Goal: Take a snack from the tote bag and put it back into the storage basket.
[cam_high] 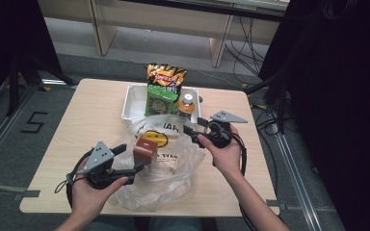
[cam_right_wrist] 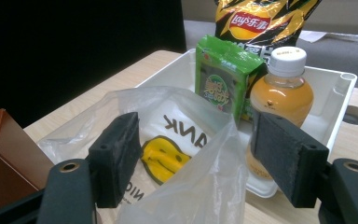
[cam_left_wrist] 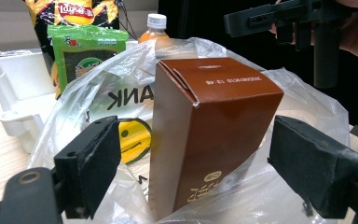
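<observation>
Brown carton (cam_left_wrist: pixel 209 135) upright inside clear plastic bag (cam_high: pixel 173 178) on worktop (cam_high: pixel 86 120), between wide-open left gripper (cam_left_wrist: pixel 196 172) pads, touching neither. Right gripper (cam_right_wrist: pixel 205 158) open astride the bag's rim.

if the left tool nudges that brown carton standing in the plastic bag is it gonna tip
Probably, yes. The brown carton stands tall and already leans, and it rests on the crumpled plastic bag, a soft, uneven footing. Its flat cardboard sides look stiff, so squeezing it between the left tool's pads should work better than pushing.
</observation>
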Demonstrator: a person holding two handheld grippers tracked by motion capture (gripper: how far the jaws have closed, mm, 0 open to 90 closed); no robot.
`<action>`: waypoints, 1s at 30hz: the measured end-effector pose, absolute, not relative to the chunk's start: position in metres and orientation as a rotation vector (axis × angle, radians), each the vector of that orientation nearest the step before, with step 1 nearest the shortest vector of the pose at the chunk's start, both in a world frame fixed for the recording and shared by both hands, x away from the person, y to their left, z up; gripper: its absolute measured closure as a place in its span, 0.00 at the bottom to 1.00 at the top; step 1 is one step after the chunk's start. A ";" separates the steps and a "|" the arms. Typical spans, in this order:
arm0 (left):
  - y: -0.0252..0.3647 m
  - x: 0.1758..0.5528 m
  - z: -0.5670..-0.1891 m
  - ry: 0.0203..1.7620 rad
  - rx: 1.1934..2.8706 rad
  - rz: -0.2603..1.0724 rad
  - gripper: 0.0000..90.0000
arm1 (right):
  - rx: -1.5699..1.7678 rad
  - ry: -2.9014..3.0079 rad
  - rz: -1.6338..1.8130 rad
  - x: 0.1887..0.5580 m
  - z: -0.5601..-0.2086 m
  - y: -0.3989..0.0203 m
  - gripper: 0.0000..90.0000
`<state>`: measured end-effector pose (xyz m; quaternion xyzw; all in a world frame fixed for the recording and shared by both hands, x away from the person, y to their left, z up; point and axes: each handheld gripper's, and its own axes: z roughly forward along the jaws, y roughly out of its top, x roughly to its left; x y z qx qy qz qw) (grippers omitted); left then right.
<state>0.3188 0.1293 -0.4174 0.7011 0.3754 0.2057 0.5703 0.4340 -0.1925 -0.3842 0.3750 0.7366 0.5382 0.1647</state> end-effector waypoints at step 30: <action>0.089 0.324 -0.416 0.961 1.630 0.613 0.17 | 1.125 2.128 1.528 0.431 -0.386 -0.189 0.35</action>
